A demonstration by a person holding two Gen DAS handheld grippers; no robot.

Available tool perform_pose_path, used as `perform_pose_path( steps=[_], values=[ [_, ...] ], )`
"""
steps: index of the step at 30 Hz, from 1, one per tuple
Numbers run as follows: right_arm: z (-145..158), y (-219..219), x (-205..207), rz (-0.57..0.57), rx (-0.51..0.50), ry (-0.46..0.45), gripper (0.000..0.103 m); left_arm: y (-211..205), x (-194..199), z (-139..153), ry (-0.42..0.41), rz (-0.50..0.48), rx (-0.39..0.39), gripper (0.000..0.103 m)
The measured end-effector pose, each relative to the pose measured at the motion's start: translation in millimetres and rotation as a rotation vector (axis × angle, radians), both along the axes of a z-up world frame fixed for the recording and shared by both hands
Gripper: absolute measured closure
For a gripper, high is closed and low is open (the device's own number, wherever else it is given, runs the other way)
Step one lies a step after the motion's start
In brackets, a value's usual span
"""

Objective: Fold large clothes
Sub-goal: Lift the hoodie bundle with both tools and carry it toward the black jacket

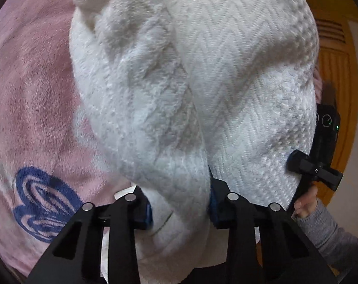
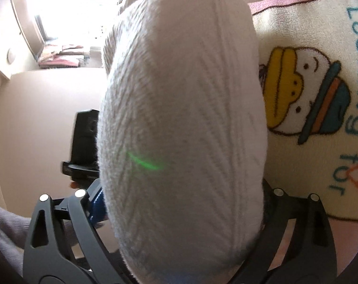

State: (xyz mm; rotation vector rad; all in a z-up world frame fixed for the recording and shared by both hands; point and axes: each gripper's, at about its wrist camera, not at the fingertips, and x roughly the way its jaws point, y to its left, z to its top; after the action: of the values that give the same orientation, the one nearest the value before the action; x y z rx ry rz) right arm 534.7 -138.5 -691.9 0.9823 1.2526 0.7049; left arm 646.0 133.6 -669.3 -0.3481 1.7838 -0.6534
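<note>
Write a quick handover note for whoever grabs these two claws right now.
Left claw: shut on the white fleecy zigzag-textured garment.
Right claw: shut on the same garment, a thick bunch of it between the fingers.
Garment is lifted above the pink plush blanket with cartoon print.
Done: both grips are secure.
Left: lay it flat, then fold; no finished fold is visible.

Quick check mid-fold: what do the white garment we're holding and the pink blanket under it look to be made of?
The white fleecy garment looks like soft plush fleece or knit, matte, with a raised zigzag pattern and fuzzy nap. The pink blanket with the blue print looks like short-pile fleece, with brushed streaks in the pile. Exact fibres cannot be told. Both the left hand-held gripper and the right hand-held gripper pinch the garment.
</note>
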Motion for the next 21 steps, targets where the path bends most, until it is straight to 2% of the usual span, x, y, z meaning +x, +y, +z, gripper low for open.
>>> perform_pose_path(
  steps=[2, 5, 12, 15, 17, 21],
  values=[
    [7.6, -2.7, -0.1, 0.023, -0.013, -0.007, 0.015, 0.3, 6.4, 6.0, -0.006, -0.022, -0.028, 0.072],
    [15.5, -3.4, -0.1, 0.041, -0.02, 0.029, 0.016, -0.6, 13.7, 17.8, -0.019, -0.033, -0.071, 0.073],
    [45.7, 6.1, 10.3, 0.087, -0.112, 0.051, 0.021, 7.0, 22.8, 34.4, -0.025, -0.008, -0.088, 0.074],
    [49.3, 14.5, 7.1, 0.083, -0.108, 0.053, 0.022, 9.1, 21.7, 43.2, -0.039, -0.017, -0.066, 0.076],
    [62.0, 12.7, 6.7, 0.091, -0.105, 0.04, 0.022, 6.7, 22.3, 51.8, -0.037, -0.004, -0.055, 0.076],
    [81.8, 21.3, 9.8, 0.084, -0.056, 0.024, 0.022, 33.2, 13.3, 89.8, -0.069, 0.026, -0.067, 0.077]
  ],
)
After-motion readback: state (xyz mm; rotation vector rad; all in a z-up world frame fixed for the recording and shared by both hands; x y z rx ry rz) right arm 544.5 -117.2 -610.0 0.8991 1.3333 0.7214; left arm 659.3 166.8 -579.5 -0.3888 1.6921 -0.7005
